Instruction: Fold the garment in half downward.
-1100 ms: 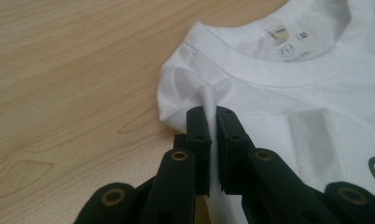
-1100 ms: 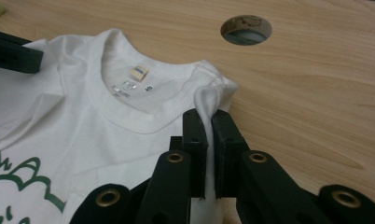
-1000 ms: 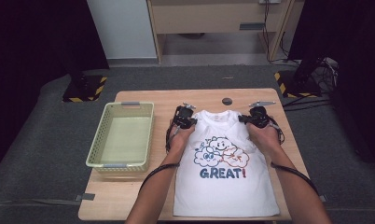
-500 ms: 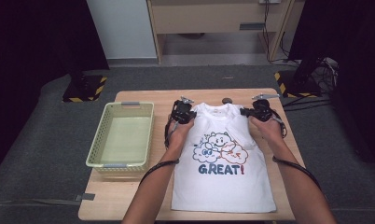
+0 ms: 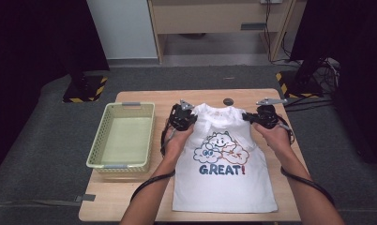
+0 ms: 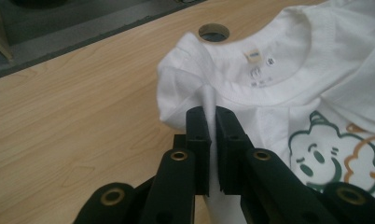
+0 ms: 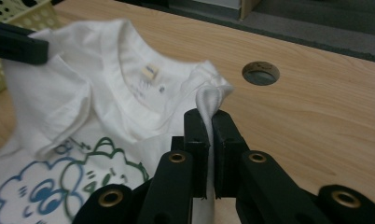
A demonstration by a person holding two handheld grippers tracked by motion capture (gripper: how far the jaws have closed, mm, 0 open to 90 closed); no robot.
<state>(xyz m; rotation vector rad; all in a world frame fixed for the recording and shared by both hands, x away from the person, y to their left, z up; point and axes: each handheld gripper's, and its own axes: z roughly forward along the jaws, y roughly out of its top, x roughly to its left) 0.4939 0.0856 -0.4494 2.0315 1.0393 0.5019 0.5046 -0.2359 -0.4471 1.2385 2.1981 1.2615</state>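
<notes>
White t-shirt with cloud print and "GREAT!" — left gripper and right gripper jaws each clamped on a shoulder, collar end bunched above the tabletop.

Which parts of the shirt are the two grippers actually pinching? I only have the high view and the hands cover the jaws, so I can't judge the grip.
Observer: The left gripper is shut on a raised fold of the white T-shirt at its shoulder, beside the collar.
Operator: And the other one?
Observer: The right gripper pinches the opposite shoulder the same way, fabric standing up between its pads.
Operator: Is the collar itself caught in either grip?
Observer: No. In the left gripper view the ribbed collar lies free beyond the jaws, with the neck label showing inside it.
</notes>
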